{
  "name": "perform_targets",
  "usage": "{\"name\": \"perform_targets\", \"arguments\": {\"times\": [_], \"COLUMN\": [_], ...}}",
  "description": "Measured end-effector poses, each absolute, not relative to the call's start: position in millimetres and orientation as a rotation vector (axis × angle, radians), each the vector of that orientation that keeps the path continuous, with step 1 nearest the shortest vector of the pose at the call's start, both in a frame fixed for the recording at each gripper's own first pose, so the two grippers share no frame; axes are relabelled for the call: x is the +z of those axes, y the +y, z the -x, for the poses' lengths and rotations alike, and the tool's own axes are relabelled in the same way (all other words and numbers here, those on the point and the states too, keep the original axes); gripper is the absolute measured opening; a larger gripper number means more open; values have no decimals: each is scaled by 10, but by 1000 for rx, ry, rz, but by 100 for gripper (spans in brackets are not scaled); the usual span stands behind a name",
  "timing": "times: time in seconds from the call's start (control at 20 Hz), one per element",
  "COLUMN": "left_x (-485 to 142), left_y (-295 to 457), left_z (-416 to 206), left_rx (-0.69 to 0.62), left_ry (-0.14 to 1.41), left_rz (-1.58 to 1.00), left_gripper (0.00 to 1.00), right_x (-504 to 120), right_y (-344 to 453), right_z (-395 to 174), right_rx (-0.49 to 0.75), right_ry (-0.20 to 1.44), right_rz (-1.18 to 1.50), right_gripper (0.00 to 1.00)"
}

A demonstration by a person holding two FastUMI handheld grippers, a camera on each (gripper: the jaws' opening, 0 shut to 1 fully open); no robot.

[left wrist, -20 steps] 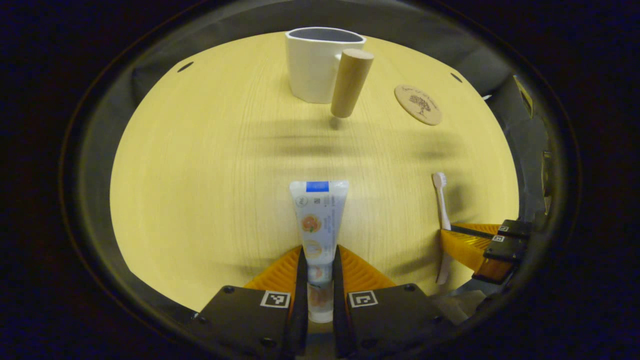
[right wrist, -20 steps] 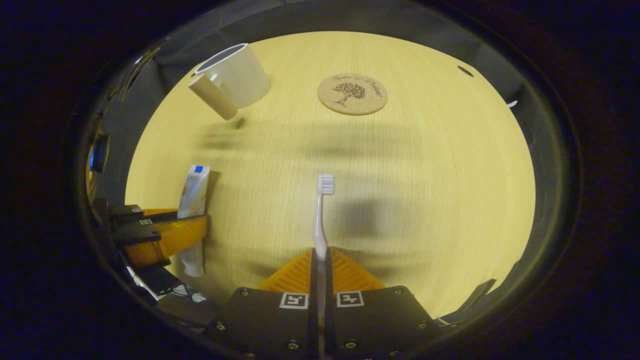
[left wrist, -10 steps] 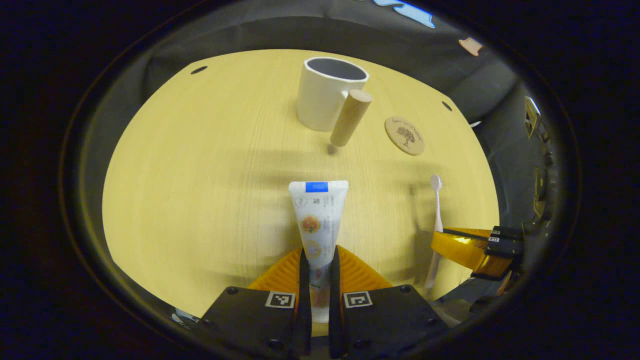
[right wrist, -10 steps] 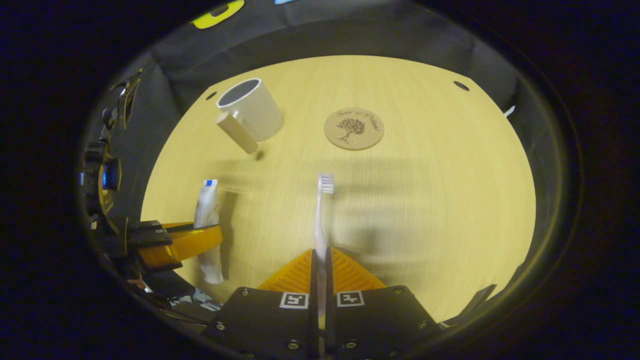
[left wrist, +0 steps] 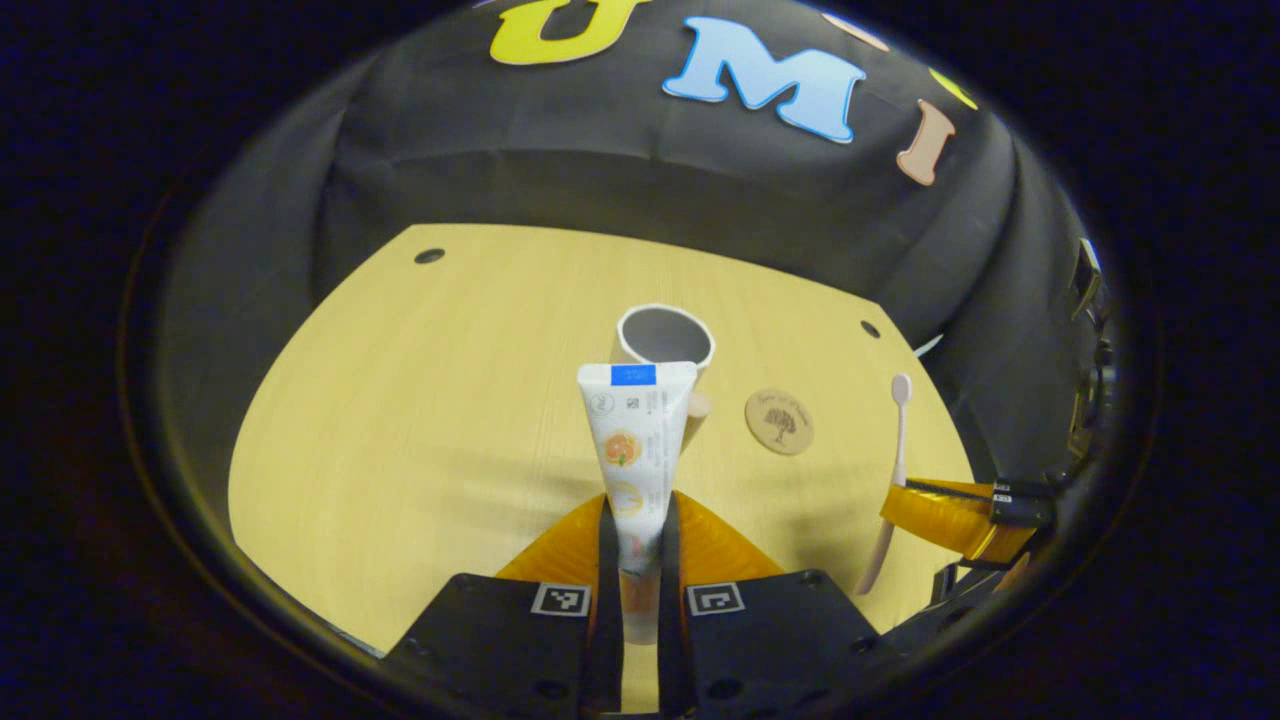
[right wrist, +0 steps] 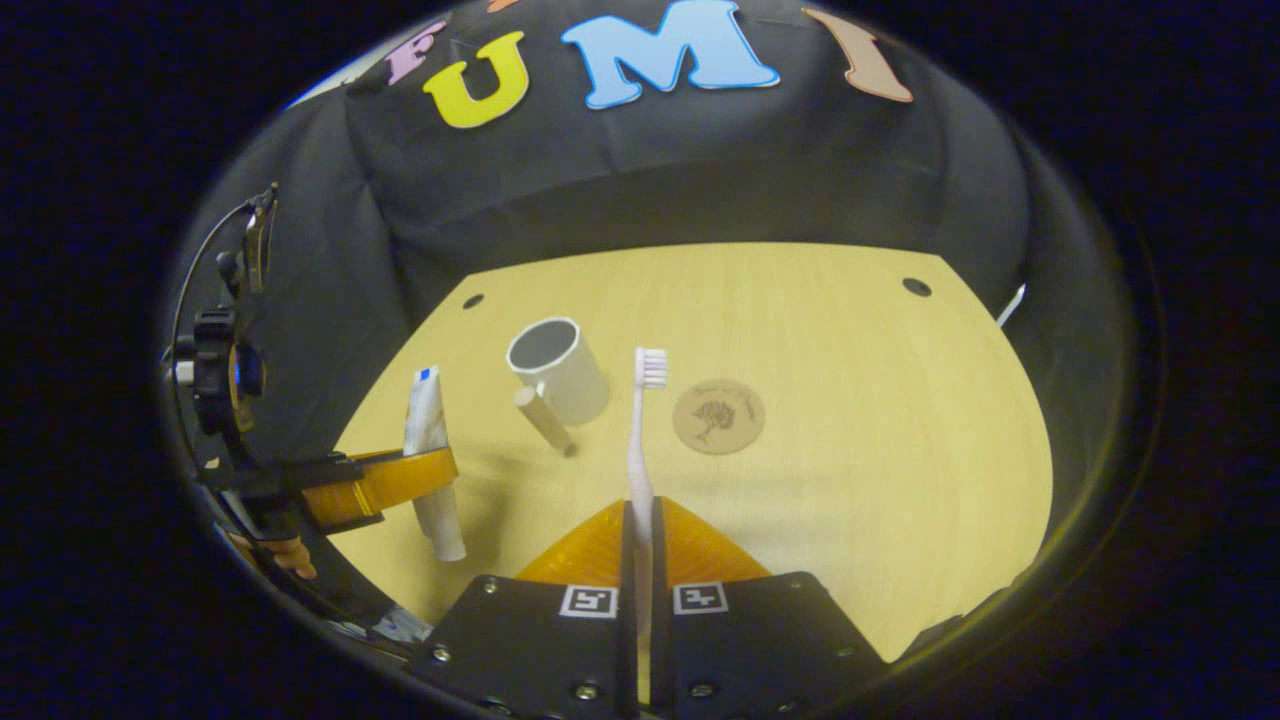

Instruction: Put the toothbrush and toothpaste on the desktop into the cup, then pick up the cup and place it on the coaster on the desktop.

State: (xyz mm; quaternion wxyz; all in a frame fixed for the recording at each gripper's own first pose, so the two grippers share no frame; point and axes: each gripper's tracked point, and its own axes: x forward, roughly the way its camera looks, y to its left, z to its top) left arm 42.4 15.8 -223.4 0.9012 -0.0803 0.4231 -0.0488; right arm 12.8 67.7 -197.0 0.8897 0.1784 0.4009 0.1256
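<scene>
Left gripper view: the left gripper (left wrist: 632, 540) pinches the toothpaste (left wrist: 634, 440) near its cap end, held above the desktop (left wrist: 400, 420) — bring it over the cup (left wrist: 662, 340), cap down, before letting go. The right gripper (right wrist: 638, 545) is clamped on the toothbrush (right wrist: 641, 440), head up; the coaster (right wrist: 718, 416) lies just beside the cup.

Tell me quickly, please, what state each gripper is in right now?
Left gripper: shut on the toothpaste.
Right gripper: shut on the toothbrush.
</scene>
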Motion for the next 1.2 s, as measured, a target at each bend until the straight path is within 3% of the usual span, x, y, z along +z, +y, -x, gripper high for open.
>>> {"name": "perform_targets", "arguments": {"times": [0.3,0.7,0.95,1.2], "left_x": [-1640,-1203,-1273,-1675], "left_y": [252,274,142,-57], "left_z": [-1068,-1760,-2064,-2353], "left_rx": [-80,-86,-111,-149], "left_ry": [607,359,307,360], "left_rz": [216,289,271,205], "left_gripper": [21,20,20,19], "right_x": [-1484,-1167,-1174,-1217], "right_y": [613,620,610,581], "right_z": [-433,-656,-749,-842], "right_rx": [276,294,286,262], "right_ry": [642,494,493,500], "right_rz": [-414,-432,-447,-431], "right_gripper": [6,6,6,6]}}
